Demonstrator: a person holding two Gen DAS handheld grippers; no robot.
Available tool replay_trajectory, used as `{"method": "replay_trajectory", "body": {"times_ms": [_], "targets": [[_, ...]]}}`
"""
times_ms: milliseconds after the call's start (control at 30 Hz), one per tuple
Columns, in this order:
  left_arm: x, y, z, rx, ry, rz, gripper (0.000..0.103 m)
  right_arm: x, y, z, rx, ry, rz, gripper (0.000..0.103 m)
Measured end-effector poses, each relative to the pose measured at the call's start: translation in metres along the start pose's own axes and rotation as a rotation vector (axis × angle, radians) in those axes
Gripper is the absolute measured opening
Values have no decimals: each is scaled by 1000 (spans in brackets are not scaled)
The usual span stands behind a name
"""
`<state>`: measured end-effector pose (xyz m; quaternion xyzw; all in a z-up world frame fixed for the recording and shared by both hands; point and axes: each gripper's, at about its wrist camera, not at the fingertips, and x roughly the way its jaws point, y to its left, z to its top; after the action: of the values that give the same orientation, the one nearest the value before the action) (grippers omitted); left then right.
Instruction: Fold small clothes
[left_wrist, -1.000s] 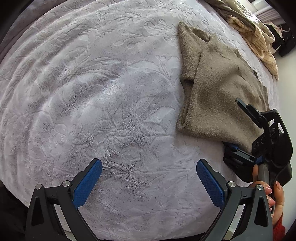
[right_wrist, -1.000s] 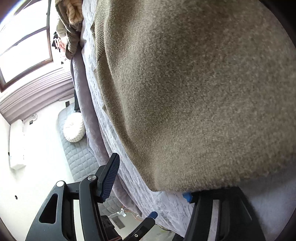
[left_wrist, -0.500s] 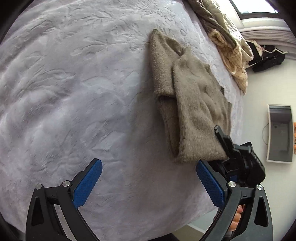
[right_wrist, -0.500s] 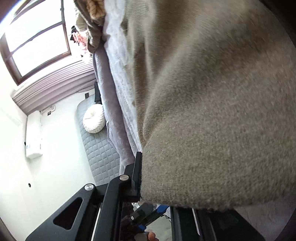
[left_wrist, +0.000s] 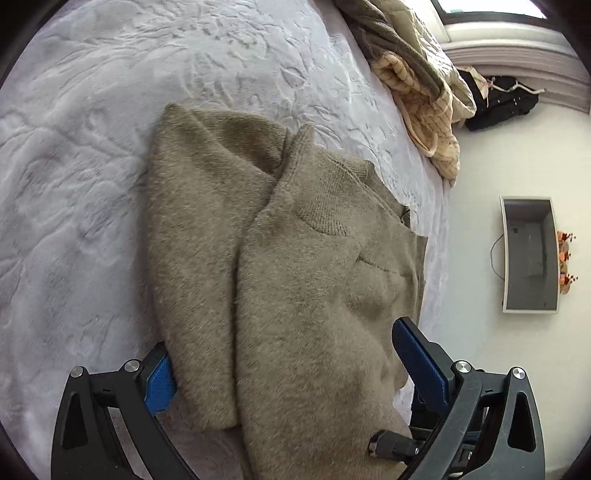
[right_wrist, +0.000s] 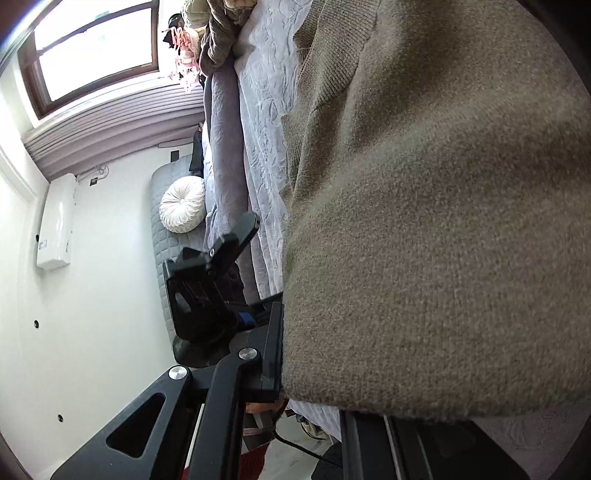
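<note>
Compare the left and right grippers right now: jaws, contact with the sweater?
The left gripper has its jaws wide apart, straddling the near end of the brown sweater without pinching it; the right gripper has its jaws shut on the sweater's hem. The left one's blue pads show; the right one's are hidden by the fabric. Both are black two-finger tools at the sweater's near edge.

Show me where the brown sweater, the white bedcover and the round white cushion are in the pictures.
brown sweater (left_wrist: 303, 295): left wrist view, on its fuzzy body.
white bedcover (left_wrist: 92, 184): left wrist view, on a bare embossed part.
round white cushion (right_wrist: 182, 209): right wrist view, on its pleated middle.
</note>
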<state>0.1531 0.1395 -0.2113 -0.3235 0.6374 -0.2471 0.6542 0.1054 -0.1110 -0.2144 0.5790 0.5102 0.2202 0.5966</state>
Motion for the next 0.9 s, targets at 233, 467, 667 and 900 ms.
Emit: {"method": "replay_trajectory", "body": {"times_ms": [233, 467, 667, 900], "targets": [[25, -14, 3, 63, 18, 125, 102, 9, 4, 6, -59, 83, -120, 9], [35, -23, 0, 119, 18, 239, 102, 2, 10, 0, -162, 230, -375, 34], [43, -36, -6, 189, 3, 356, 101, -41, 38, 10, -339, 130, -465, 47], [53, -43, -8, 221, -9, 442, 96, -74, 16, 46, -343, 46, -594, 47]]}}
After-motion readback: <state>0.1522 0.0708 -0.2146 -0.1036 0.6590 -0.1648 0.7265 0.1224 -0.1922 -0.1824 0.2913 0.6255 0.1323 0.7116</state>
